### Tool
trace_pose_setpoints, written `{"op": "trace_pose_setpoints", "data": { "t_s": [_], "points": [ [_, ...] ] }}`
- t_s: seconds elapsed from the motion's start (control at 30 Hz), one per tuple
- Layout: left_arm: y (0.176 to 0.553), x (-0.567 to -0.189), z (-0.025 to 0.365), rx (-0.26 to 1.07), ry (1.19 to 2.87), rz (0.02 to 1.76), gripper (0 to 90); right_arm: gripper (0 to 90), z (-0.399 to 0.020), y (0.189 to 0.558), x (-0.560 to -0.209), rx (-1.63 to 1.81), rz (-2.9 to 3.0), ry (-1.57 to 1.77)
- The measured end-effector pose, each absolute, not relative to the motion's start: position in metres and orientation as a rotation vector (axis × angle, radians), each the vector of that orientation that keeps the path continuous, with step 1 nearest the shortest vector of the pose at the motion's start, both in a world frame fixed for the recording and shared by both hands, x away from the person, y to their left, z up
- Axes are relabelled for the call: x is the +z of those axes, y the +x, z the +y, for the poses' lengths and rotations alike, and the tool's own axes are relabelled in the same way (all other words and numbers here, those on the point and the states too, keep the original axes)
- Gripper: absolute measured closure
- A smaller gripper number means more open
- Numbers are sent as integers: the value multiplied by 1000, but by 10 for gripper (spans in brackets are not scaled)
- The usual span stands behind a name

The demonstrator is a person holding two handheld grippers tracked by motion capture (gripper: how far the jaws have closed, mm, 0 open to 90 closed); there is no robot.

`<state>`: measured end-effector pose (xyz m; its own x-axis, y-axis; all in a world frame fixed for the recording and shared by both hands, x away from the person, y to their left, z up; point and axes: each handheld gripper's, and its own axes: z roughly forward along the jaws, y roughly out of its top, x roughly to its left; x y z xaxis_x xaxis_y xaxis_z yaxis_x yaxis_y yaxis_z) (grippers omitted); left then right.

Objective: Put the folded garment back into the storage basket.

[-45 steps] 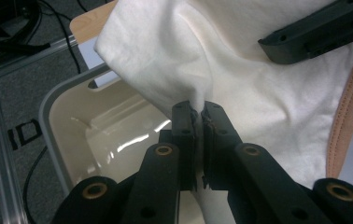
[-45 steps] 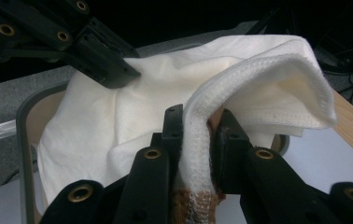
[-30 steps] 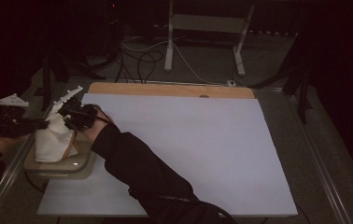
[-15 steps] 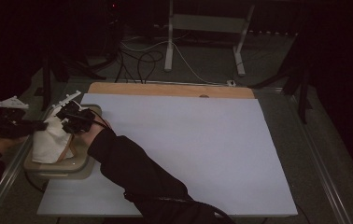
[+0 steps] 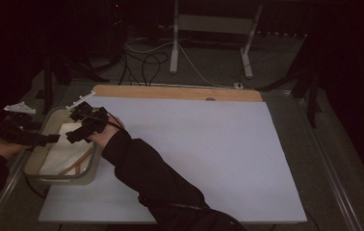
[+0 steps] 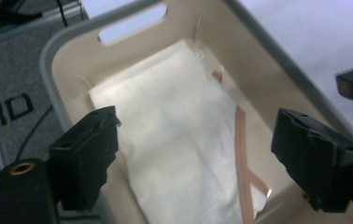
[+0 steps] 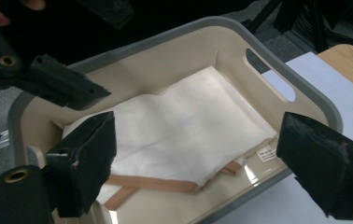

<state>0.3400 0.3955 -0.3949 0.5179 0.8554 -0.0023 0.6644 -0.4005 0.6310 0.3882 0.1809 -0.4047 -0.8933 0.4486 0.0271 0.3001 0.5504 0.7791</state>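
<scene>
Cloth [image 7: 184, 126] in bin [image 7: 314, 105], below claw [image 7: 198, 172]

- A table [image 5: 180, 91] with a light wooden top, seen from above, in a dim room
- A large pale sheet [image 5: 209, 159] lies flat on it, covering nearly the whole top; a wood strip stays bare along the far edge
- A beige bin [image 5: 34, 166] with a grey rim sits at the table's left edge, partly over the sheet's left border

High overview, gripper views share bin [image 6: 67, 42]
</scene>
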Motion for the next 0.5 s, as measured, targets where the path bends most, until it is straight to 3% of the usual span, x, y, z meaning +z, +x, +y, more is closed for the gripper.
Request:
{"op": "trace_pose_setpoints", "data": {
  "t_s": [0.2, 0.5],
  "points": [
    [340, -395, 382, 427, 2214, 1186, 33, 100, 169, 386, -402, 1298, 2601, 602],
    [337, -388, 372, 430, 2210, 1140, 8, 100, 152, 387, -399, 1314, 2595, 580]
  ]
}}
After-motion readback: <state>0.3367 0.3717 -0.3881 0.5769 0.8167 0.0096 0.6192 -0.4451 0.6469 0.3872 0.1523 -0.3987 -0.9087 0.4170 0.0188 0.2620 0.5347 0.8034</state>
